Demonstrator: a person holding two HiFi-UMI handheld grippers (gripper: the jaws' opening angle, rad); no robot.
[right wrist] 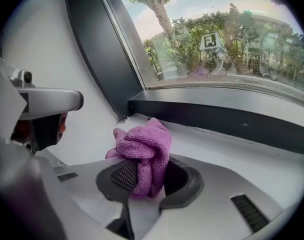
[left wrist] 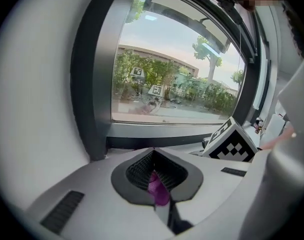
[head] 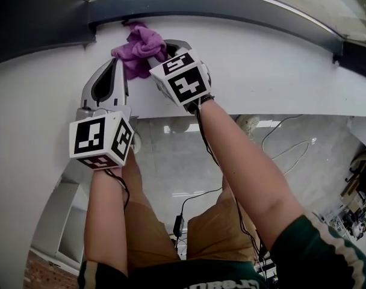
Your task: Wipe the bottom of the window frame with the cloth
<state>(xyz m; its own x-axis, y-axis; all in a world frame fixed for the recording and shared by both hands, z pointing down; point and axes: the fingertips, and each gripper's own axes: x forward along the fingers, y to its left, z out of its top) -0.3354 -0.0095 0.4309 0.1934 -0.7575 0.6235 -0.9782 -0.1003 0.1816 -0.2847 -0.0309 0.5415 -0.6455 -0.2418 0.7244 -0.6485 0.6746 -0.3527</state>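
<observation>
So the big thing here is the window: glass pane (left wrist: 177, 79) with trees outside, and under it the dark bottom rail of the window frame (head: 219, 5) running along above a wide white sill (head: 261, 65). Both grippers are parked at the left end of that rail, near the corner. The right gripper (right wrist: 149, 176) is clamped tight on a fat wad of the purple cloth (head: 138, 44), which bulges out the front of its jaws and sits on the sill right up by the corner of the frame. The left gripper (left wrist: 156, 176) is closed too, but it's only nipping a tiny sliver of the cloth. Honestly that's my worry: with such a thin bite on the left, any sideways drag could pop it loose. And since the cloth is balled up, I'd guess it might just skate along the sill and miss the rail, or let the hard jaws scrape the frame.
</observation>
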